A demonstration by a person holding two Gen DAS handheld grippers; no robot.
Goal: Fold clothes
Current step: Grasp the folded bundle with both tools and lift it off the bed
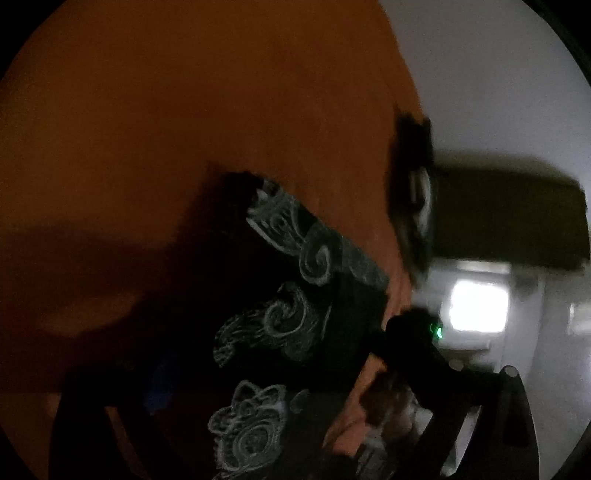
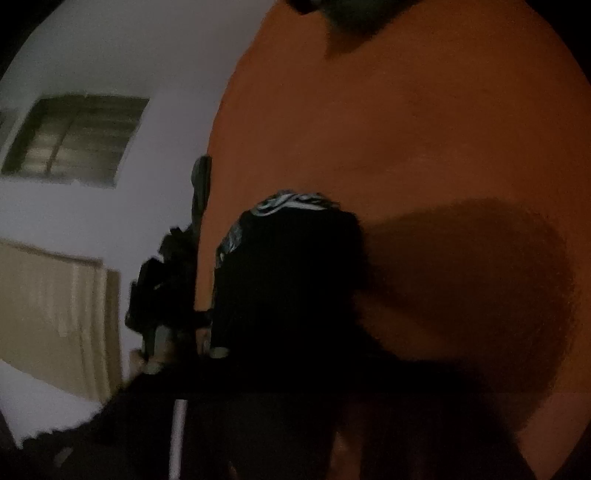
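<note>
Over orange bedspread (image 1: 184,110), left gripper (image 1: 288,424) agape

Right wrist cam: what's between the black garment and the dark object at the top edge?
Just bare orange surface between the black garment and the dark object; the right wrist view shows it.

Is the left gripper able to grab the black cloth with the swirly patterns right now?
Probably yes. The black cloth lies on the orange surface right in front of the left gripper, whose fingers stand wide apart, and nothing seems to block the way, though the picture is dark.
</note>
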